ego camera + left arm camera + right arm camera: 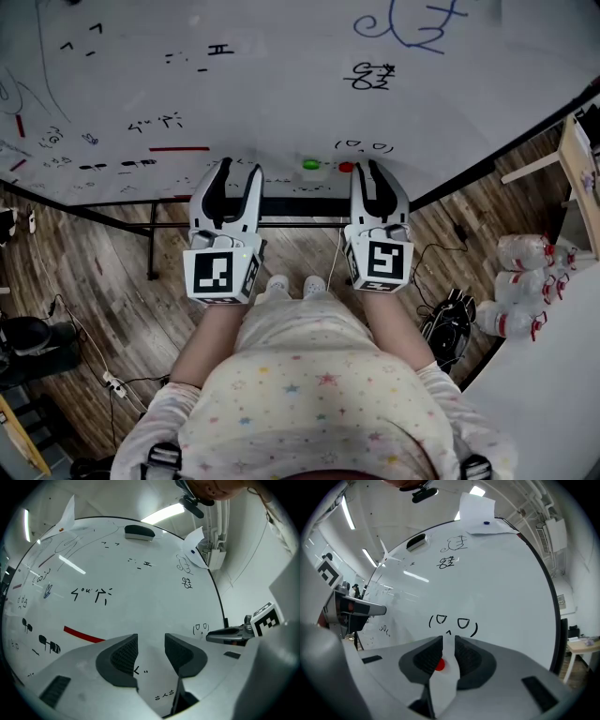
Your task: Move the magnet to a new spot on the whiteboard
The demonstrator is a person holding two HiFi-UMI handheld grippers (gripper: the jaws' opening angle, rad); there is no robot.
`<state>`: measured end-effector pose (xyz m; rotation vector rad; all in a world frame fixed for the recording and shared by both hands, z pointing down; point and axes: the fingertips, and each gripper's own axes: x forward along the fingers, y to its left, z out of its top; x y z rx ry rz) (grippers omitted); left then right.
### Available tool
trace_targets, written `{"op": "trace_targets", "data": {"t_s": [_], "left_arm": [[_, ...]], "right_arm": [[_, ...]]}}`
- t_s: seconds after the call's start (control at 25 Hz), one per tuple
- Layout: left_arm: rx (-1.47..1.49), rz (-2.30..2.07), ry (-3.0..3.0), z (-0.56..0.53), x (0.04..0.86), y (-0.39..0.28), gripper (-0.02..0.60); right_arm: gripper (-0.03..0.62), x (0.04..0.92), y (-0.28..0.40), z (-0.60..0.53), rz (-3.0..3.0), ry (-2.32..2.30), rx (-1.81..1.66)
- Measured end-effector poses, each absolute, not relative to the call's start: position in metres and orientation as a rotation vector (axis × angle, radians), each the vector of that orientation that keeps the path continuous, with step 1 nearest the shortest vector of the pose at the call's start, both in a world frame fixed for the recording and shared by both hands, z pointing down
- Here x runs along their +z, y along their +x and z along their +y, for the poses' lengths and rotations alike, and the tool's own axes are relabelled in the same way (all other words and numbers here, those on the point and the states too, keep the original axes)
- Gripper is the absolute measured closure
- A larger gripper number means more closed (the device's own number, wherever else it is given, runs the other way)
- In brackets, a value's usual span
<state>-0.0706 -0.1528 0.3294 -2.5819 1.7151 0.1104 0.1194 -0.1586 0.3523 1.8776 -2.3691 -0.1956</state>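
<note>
A small red magnet (345,168) sticks low on the whiteboard (281,94), under a drawn face. My right gripper (373,172) is right beside it; in the head view the magnet lies just left of the left finger. In the right gripper view the red magnet (439,664) shows low in the narrow gap, half hidden by the left pad, with bare board between it and the right pad. The right gripper (448,639) is open only a little. My left gripper (234,173) (151,641) is wide open and holds nothing, facing the board to the left.
A green magnet (310,165) sits just left of the red one. An eraser (139,532) and a pinned paper sheet (476,513) are high on the board. Water bottles (525,255) and cables (448,323) lie on the wooden floor at right, near a table (579,173).
</note>
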Motion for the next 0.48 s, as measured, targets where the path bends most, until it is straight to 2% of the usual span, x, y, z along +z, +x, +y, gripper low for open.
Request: {"op": "trace_targets", "data": {"t_s": [0.48], "left_arm": [[0.135,1.684,-2.534,-0.154,0.310,-0.068,0.503]], "right_arm": [[0.569,0.326,0.128,-0.155,-2.388,1.916,-0.244]]}}
